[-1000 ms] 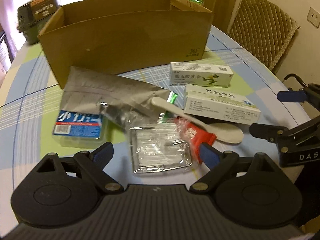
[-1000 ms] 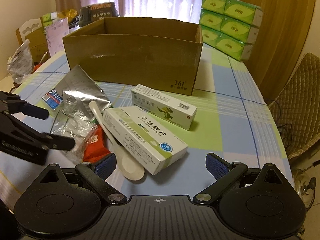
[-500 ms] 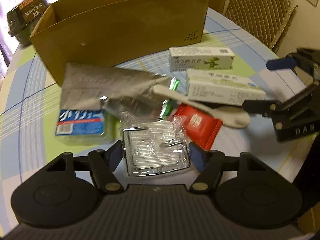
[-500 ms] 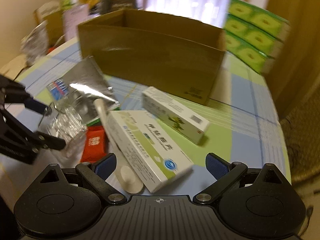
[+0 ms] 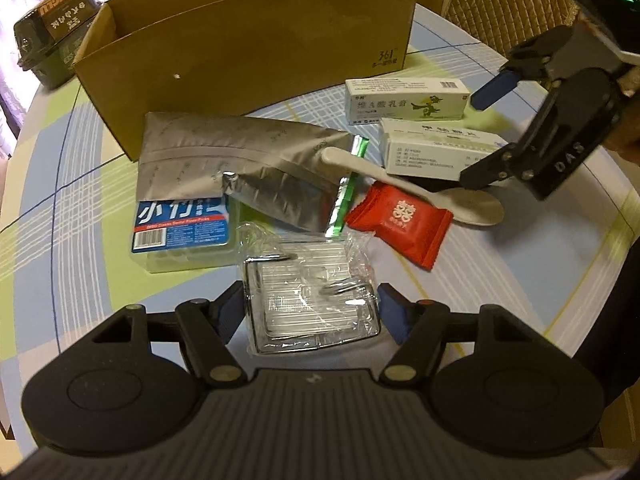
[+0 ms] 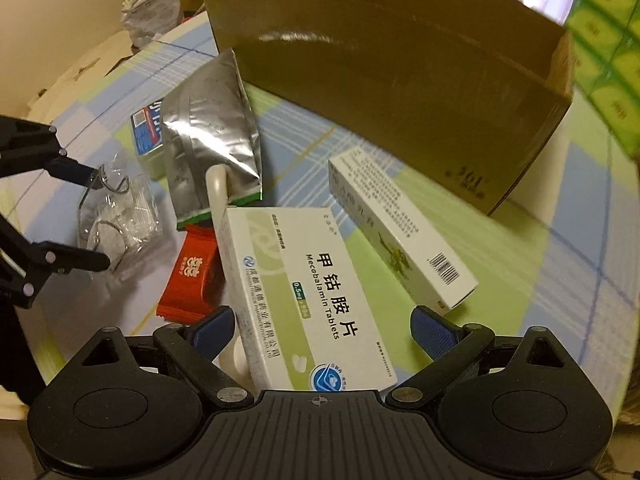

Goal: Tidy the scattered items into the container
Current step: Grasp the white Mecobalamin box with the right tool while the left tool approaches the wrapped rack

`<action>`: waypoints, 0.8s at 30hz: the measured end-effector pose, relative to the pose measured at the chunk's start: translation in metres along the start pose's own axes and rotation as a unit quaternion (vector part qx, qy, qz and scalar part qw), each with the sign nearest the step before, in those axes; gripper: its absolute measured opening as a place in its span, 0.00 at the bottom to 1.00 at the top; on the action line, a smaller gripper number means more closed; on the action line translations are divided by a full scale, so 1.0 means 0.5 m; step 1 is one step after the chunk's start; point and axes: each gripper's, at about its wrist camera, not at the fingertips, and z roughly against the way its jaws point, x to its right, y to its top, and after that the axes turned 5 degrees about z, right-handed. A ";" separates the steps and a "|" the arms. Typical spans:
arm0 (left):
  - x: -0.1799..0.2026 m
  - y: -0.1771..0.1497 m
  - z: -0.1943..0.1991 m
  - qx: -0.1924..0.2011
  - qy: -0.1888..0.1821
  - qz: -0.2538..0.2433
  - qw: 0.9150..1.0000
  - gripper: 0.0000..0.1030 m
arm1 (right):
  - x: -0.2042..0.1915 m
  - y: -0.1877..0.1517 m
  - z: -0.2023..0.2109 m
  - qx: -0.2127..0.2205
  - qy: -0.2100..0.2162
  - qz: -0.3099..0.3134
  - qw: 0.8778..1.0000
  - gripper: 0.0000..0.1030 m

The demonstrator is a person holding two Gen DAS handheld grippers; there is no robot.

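Note:
The open cardboard box [image 5: 248,40] [image 6: 400,80] stands at the back of the table. In front of it lie a silver foil pouch [image 5: 240,156], a blue floss-pick case [image 5: 180,220], a red candy packet [image 5: 400,220], a white spoon [image 5: 400,188], an ointment box [image 5: 408,100] and a Mecobalamin tablets box [image 6: 312,300]. My left gripper [image 5: 312,314] is open, its fingers either side of a clear-wrapped metal rack [image 5: 312,280]. My right gripper [image 6: 322,328] is open and straddles the near end of the tablets box.
A dark green box [image 5: 52,40] sits at the table's back left. Green tissue packs [image 6: 608,40] are stacked to the right of the cardboard box, and a quilted chair [image 5: 500,0] stands behind them. A crumpled plastic bag [image 6: 152,8] lies far left.
Both grippers moved forward and down. The left one now has the clear-wrapped rack between its fingers; the right one swung in over the tablets box. The items have not moved.

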 end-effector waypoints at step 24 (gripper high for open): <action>0.009 0.001 -0.026 -0.011 -0.012 0.006 1.000 0.65 | -0.064 -0.015 0.012 -0.016 0.022 -0.016 0.999 0.76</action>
